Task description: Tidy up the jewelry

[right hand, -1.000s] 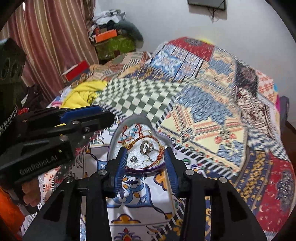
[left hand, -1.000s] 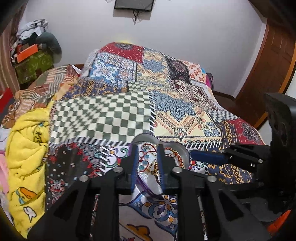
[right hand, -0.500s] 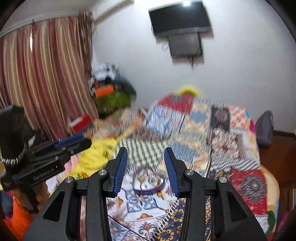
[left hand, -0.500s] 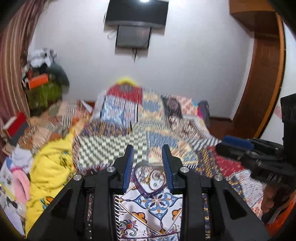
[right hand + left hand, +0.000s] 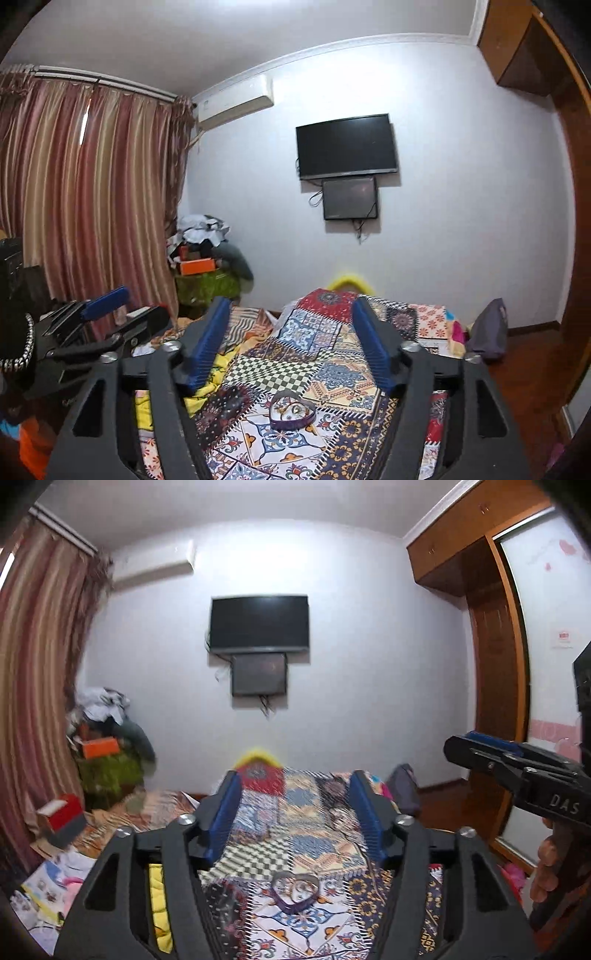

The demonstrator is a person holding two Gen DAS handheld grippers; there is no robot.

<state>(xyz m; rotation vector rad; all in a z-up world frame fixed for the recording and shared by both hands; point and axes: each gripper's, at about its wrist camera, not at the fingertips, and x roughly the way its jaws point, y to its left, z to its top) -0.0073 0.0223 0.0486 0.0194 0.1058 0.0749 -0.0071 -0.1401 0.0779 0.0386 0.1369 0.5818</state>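
- The left gripper (image 5: 293, 821) hangs above the bed with its ribbed blue pads (image 5: 221, 819) spread wide and nothing between them.
- The right gripper (image 5: 290, 347) is likewise spread and empty.
- Well below both, a heart-shaped purple-rimmed jewelry tray (image 5: 291, 410) lies on the patchwork quilt (image 5: 325, 369).
- The small metal pieces (image 5: 295, 409) inside it are too blurred to name.
- A yellow blanket (image 5: 161, 908) is half hidden behind the left gripper's frame.
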